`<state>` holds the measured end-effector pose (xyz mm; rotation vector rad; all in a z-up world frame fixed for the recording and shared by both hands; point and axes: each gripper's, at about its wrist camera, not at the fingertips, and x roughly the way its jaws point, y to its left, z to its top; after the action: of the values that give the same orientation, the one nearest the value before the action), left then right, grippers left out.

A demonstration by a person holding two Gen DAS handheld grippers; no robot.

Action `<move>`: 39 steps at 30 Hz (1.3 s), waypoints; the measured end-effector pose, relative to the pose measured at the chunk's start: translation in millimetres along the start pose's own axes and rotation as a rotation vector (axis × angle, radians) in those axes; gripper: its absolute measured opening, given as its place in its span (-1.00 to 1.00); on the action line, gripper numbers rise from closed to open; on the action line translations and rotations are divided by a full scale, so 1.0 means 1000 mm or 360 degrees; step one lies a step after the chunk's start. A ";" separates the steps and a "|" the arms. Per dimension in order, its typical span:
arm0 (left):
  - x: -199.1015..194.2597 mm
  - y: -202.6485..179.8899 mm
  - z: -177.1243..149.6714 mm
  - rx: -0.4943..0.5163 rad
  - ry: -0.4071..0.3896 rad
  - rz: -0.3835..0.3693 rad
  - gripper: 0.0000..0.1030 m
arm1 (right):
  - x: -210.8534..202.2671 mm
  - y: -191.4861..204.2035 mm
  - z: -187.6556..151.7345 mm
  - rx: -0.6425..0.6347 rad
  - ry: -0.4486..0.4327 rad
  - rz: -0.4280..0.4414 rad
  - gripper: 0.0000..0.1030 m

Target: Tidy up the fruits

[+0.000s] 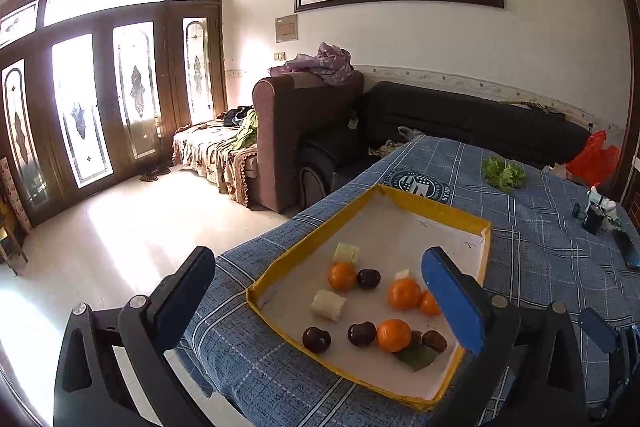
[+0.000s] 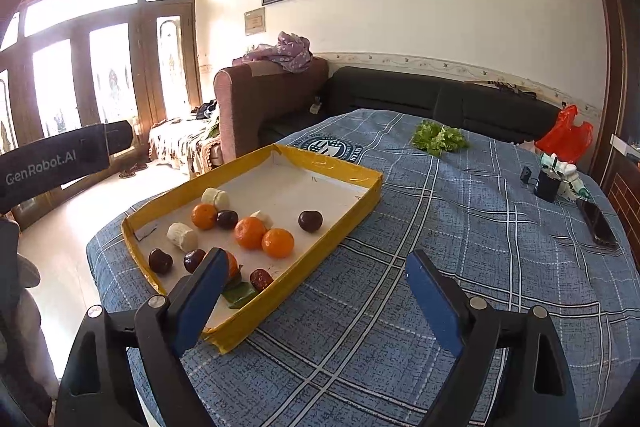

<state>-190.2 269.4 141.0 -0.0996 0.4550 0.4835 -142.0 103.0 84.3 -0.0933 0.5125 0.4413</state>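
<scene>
A yellow-rimmed white tray (image 1: 440, 213) (image 2: 340, 169) lies on the blue plaid tablecloth. In it lie several oranges (image 1: 394, 335) (image 2: 278, 243), several dark plums (image 1: 317, 339) (image 2: 310, 221), white banana pieces (image 1: 328, 305) (image 2: 182, 235), a reddish-brown date (image 1: 435, 341) (image 2: 261, 279) and a green leaf (image 1: 416, 357) (image 2: 240, 293). My left gripper (image 1: 316, 291) is open and empty, raised over the tray's near left corner. My right gripper (image 2: 316, 291) is open and empty, above the cloth by the tray's near right side.
A bunch of green lettuce (image 1: 503, 174) (image 2: 440, 139) lies on the cloth behind the tray. A phone (image 2: 598, 223), a small black item (image 2: 546, 183) and a red bag (image 2: 566, 135) sit at the table's right. Sofas stand behind the table.
</scene>
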 end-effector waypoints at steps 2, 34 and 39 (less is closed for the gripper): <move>0.001 -0.001 -0.001 0.0002 0.0009 -0.0010 1.00 | 0.000 0.001 -0.001 -0.0001 0.0004 -0.0001 0.81; 0.037 0.039 0.008 -0.0547 0.0432 -0.1467 1.00 | 0.002 -0.011 -0.007 0.0079 0.0048 -0.0009 0.83; 0.033 0.053 0.018 -0.0630 0.0407 -0.1750 1.00 | 0.003 -0.011 -0.009 0.0082 0.0049 0.0020 0.83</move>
<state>-181.8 334.3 143.0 -0.7544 0.4785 -0.5378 -138.7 92.5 75.1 -0.0476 0.5549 0.4394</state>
